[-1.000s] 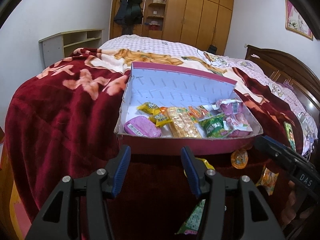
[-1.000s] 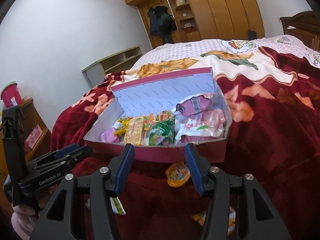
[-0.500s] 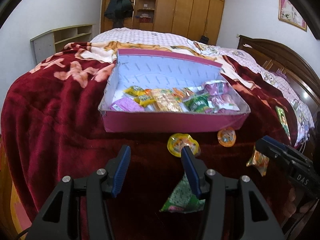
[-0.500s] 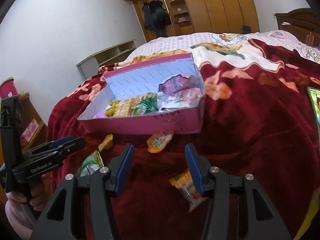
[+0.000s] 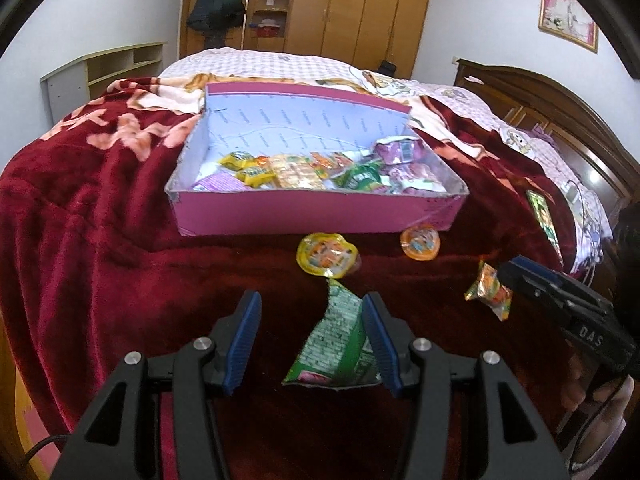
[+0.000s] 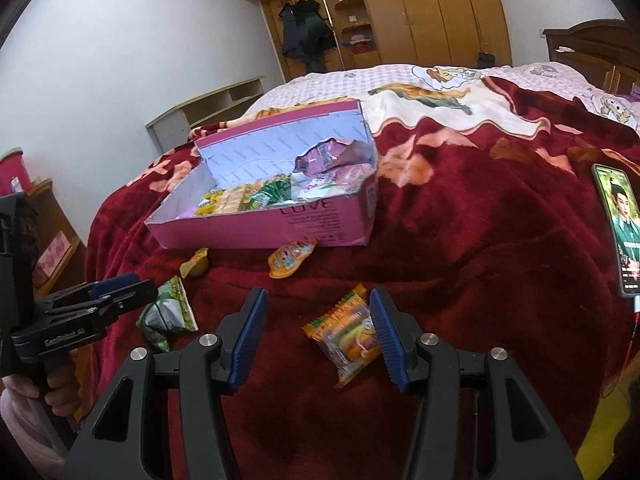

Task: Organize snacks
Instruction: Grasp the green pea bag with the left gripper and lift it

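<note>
A pink box (image 5: 320, 214) (image 6: 264, 232) holding several snack packets sits on the red blanket. In front of it lie a yellow jelly cup (image 5: 326, 255) (image 6: 195, 264), an orange jelly cup (image 5: 420, 243) (image 6: 289, 258), a green packet (image 5: 336, 344) (image 6: 168, 314) and an orange-yellow packet (image 5: 490, 292) (image 6: 348, 334). My left gripper (image 5: 312, 336) is open and empty, just above the green packet. My right gripper (image 6: 316, 330) is open and empty, with the orange-yellow packet near its right finger.
A phone (image 6: 620, 232) (image 5: 544, 220) lies on the blanket at the right. A wooden headboard (image 5: 560, 112) stands at the far right, wardrobes (image 5: 340, 8) at the back. A bedside cabinet (image 6: 48, 240) stands at the left of the bed.
Both grippers have pulled back from the box toward the near edge of the bed. The loose snacks in front of the box have come into view under them. Both stay open.
</note>
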`<action>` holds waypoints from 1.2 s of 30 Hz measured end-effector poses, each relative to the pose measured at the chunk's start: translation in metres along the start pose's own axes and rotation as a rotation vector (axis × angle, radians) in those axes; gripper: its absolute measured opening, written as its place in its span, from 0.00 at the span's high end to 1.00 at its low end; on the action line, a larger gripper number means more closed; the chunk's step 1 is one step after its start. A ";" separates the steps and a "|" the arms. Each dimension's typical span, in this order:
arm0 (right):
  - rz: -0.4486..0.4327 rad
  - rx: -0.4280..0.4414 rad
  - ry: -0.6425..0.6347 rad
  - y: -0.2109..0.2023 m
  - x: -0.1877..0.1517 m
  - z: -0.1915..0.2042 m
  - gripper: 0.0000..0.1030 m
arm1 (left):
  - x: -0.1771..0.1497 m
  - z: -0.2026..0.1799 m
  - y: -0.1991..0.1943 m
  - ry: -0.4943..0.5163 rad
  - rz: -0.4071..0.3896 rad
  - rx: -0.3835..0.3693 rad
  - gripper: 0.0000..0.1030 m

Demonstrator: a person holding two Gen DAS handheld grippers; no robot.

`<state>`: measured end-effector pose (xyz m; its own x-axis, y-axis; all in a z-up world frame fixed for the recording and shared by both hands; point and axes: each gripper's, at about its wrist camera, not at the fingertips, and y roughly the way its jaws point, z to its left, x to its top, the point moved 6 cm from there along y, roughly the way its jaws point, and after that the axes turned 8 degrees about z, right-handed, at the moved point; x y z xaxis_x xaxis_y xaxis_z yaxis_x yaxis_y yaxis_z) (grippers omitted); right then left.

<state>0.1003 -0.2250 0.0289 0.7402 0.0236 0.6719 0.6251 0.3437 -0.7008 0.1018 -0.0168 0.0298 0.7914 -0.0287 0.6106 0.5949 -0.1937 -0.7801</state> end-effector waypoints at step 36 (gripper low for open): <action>0.032 0.014 -0.034 0.033 0.018 0.020 0.48 | -0.016 -0.018 0.020 0.124 -0.004 0.061 0.42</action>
<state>0.1289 -0.1942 0.0226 0.7507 0.0669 0.6572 0.5976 0.3552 -0.7188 0.0981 -0.0382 0.0069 0.7680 -0.1498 0.6227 0.6082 -0.1341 -0.7824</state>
